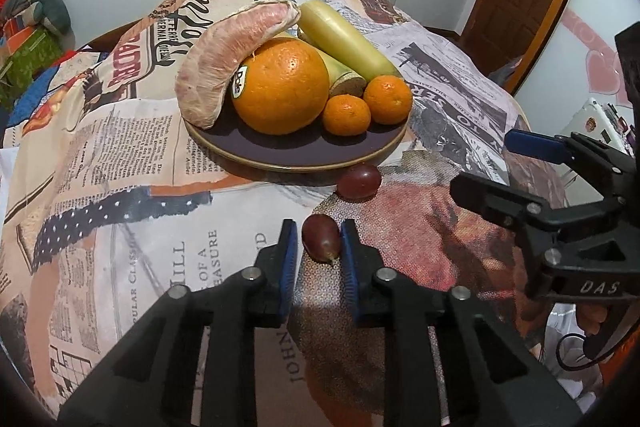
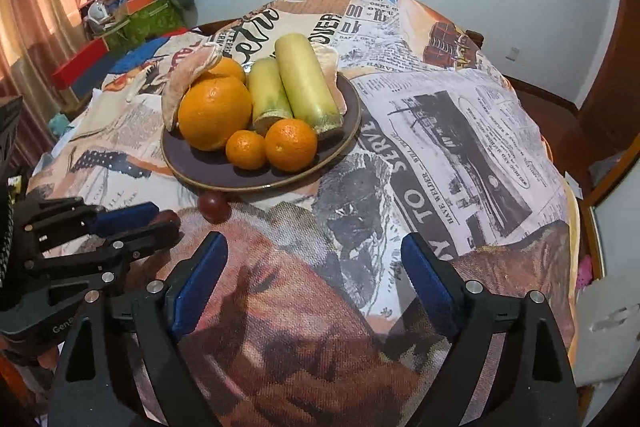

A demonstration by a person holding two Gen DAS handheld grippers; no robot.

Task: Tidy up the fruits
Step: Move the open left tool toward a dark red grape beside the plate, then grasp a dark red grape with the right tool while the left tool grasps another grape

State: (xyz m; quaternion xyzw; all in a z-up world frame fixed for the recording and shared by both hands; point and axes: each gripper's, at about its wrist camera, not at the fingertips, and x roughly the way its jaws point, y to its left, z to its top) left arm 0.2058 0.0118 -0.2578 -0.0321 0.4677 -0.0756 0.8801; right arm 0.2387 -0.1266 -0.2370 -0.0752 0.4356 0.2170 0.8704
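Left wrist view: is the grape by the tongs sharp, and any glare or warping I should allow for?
Left wrist view: grape sharp; soft glare on the orange; edges bow, corners black. Right wrist view: same fisheye bend; tongs' shadow darkens the tablecloth in front.

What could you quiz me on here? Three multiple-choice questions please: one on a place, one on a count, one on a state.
1. Where is the free grape? A in a bowl; B on the cloth by the plate rim; C on the floor.
2. How many mandarins are at the plate's front? A one; B two; C four.
3. The right gripper is: A open, empty; B shut on an orange; C shut on a grape.
Answers: B, it lies on cloth just off the rim; B, two small ones sit side by side; A, its fingers stand wide apart over bare cloth.
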